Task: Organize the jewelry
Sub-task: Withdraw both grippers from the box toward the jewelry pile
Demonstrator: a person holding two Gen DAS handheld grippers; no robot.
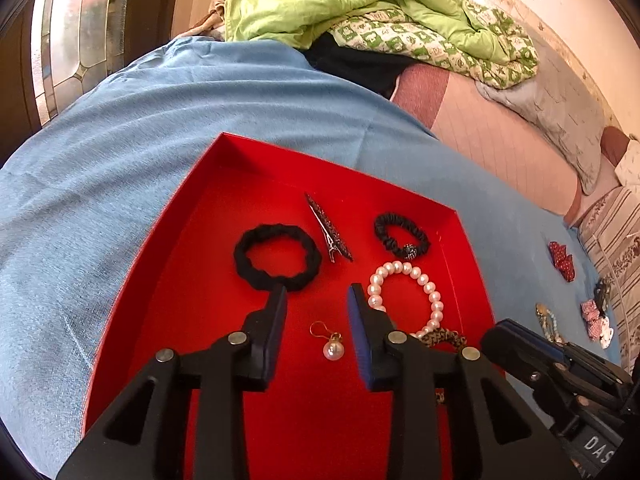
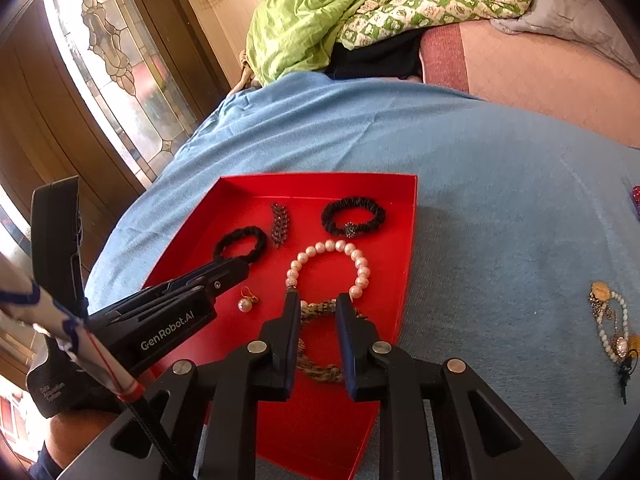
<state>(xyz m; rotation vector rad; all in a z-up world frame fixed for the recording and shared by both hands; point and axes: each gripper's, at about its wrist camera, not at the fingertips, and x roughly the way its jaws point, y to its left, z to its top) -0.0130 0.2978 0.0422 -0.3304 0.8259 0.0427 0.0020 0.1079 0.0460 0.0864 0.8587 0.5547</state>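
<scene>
Tray red, on blue bed cover | left tool spread, empty, pearl earring lying just near of its tips | right tool spread, straddling leopard scrunchie, not pinching | loose jewelry lies well right of tray; right tool nearer, so likely fetches next.
</scene>
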